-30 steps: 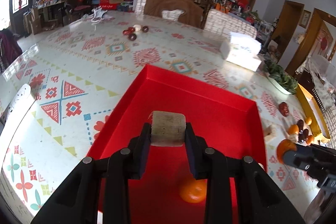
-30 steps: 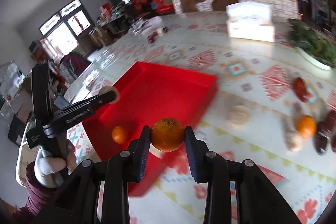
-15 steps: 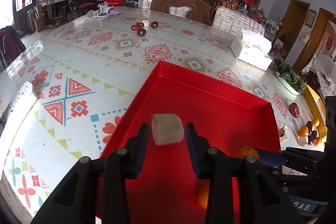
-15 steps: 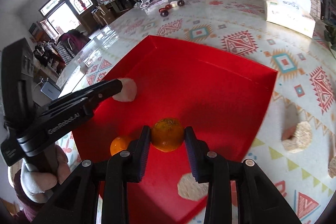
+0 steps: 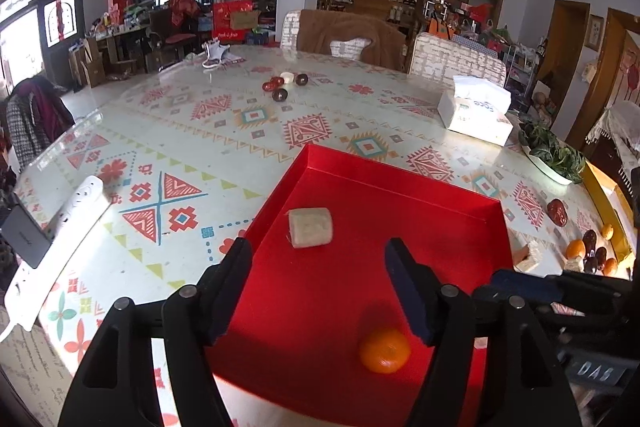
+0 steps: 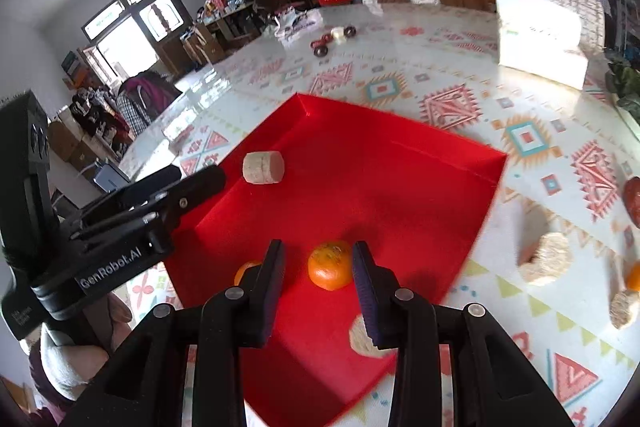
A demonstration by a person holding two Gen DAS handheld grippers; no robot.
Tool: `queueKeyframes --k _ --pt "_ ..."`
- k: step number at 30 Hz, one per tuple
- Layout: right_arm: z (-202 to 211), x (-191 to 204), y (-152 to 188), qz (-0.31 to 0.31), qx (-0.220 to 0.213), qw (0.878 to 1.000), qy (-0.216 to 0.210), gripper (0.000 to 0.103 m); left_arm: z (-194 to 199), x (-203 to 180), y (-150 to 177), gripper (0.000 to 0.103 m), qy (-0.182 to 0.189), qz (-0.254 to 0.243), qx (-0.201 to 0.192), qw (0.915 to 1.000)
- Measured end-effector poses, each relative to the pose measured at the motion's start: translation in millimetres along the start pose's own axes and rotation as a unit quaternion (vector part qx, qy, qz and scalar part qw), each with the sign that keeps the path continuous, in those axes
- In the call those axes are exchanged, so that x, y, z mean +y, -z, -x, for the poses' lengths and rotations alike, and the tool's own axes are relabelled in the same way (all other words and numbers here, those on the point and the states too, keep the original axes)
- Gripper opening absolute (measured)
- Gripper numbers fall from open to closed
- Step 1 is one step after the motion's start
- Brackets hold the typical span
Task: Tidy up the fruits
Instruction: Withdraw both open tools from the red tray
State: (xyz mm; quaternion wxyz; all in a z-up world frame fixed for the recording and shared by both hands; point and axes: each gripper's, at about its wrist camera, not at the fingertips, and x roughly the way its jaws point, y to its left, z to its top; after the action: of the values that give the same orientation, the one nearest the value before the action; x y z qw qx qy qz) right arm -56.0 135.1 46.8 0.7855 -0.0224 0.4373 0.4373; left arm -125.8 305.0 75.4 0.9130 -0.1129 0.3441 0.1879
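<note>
Patterned surface [image 5: 168, 131], red tray [image 5: 400, 183] ahead of both claws. Left claw [image 5: 318, 287] wide, pale roll [image 5: 311, 227] released just beyond. Right claw [image 6: 318, 277] parted around mandarin [image 6: 330, 265]; drop-off step, next fetch loose fruit rightward.

Patterned table [image 5: 180, 131] carries red tray [image 5: 400, 183], tissue box [image 5: 474, 115], power strip [image 5: 60, 227], loose fruits [image 5: 588, 251].
</note>
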Motion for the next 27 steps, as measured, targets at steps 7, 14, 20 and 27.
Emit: queueKeyframes --k 7,14,20,27 --pt "36 -27 18 -0.031 -0.025 0.999 0.008 0.045 26 -30 9 0.071 -0.025 -0.039 -0.017 0.9988" --pt "72 -73 47 -0.079 -0.045 0.996 0.024 0.045 41 -62 14 0.077 -0.025 -0.066 -0.021 0.9972" --pt "106 -121 74 -0.121 -0.063 0.99 0.041 0.046 47 -100 22 0.077 -0.026 -0.098 -0.021 0.9946" --pt "140 -160 100 -0.154 -0.081 0.983 0.063 0.049 51 -139 29 0.078 -0.014 -0.127 -0.021 0.9916"
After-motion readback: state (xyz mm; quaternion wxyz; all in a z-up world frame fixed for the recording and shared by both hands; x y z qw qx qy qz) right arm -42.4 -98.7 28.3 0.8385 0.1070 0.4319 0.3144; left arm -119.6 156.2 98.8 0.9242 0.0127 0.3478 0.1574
